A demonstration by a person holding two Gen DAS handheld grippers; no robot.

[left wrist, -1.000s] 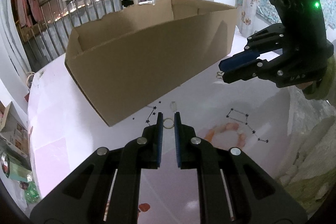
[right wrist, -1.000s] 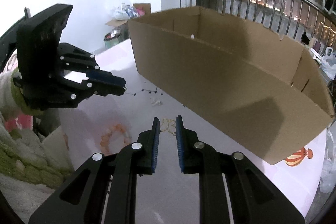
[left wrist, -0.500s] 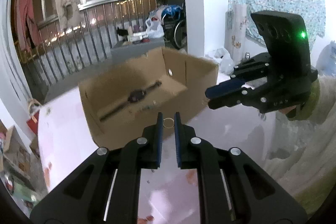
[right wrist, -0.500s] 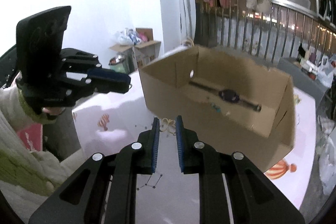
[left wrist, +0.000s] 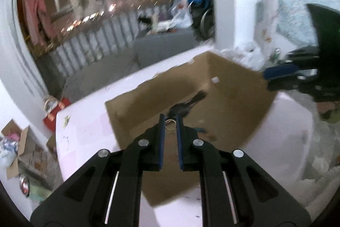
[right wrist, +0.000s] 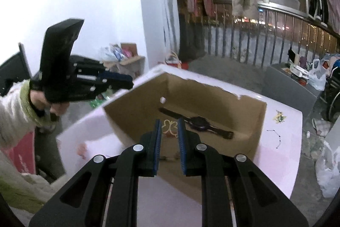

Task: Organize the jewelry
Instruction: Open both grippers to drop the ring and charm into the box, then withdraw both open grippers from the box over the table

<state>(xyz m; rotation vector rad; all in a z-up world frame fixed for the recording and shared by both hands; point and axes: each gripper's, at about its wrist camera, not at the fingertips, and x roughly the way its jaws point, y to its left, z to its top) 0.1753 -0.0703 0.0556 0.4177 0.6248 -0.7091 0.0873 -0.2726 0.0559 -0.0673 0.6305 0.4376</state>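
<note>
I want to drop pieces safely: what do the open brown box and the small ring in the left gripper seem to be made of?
The open brown box looks like plain matte cardboard: dull tan walls with a ragged torn rim. The small ring, pinched in the left gripper, looks like thin, pale, shiny metal, though blur leaves it uncertain.

Each fisheye view looked forward and downward along its own gripper's two black fingers, from close behind them and above a pale table (left wrist: 85, 133). The left wrist view faced the open cardboard box (left wrist: 233, 99) with the right gripper (left wrist: 267, 80) at its right edge; the right wrist view faced the same box from the opposite side (the left gripper (right wrist: 130, 81) at its left). Both shared the box interior, the black watch (right wrist: 199, 121) inside it, and the railing (right wrist: 276, 22) beyond.
</note>
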